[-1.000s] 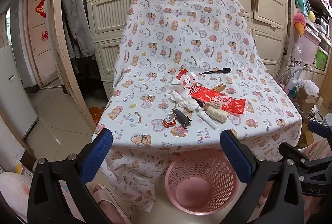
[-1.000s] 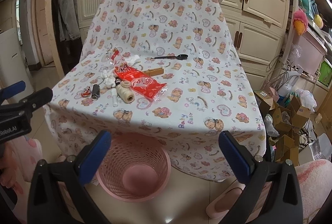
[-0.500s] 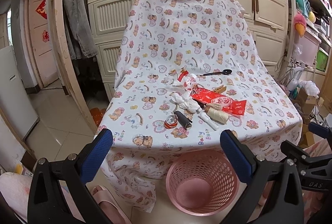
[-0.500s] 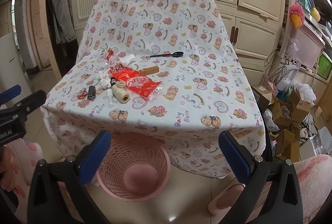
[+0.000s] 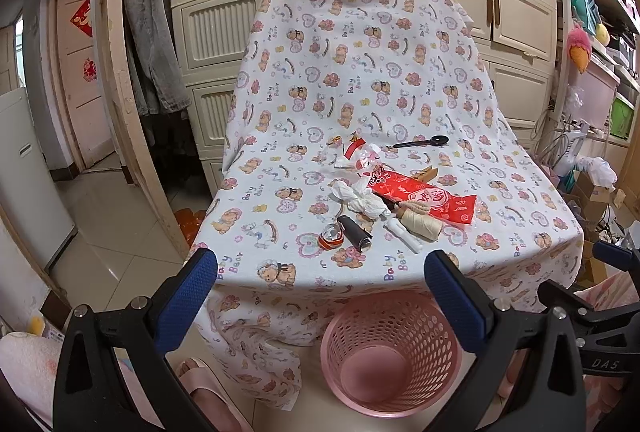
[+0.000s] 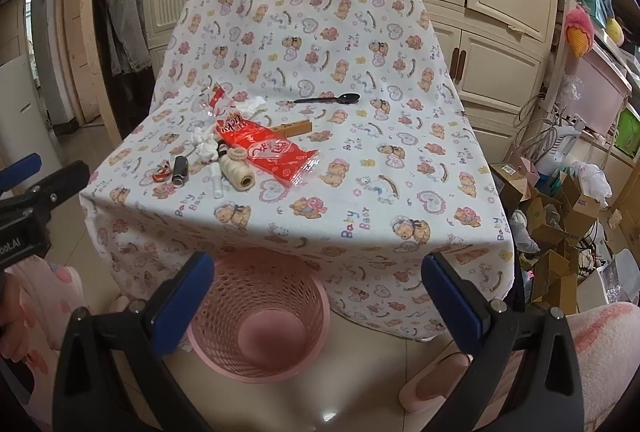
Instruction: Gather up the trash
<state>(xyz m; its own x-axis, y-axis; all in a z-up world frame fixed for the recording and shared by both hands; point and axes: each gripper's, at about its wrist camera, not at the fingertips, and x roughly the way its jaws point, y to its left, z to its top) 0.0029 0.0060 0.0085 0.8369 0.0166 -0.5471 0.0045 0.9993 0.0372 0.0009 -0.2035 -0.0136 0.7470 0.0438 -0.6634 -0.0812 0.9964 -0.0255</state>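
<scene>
A bear-print cloth (image 5: 360,92) covers the table before cream cupboards. Both the left gripper (image 5: 320,296) and right gripper (image 6: 318,292) hang released, empty, above the pink basket (image 6: 256,312). Since a second ago, both have edged nearer the table.

Left gripper (image 5: 320,284): two black plastic arms, each tipped with a blue textured pad (image 5: 186,298). Silver screws (image 5: 138,302) sit on the arms near the pads. Right gripper (image 6: 318,282): same build, black arms, blue pads (image 6: 182,292), silver screws (image 6: 496,305). White lettering marks both bodies: "DAS" (image 5: 606,364) on the right one, seen from the left wrist, and "oot.AI" (image 6: 10,246) on the left. The person wears pink fleece with darker pink patches (image 6: 604,348) and pink slippers (image 5: 208,388).
</scene>
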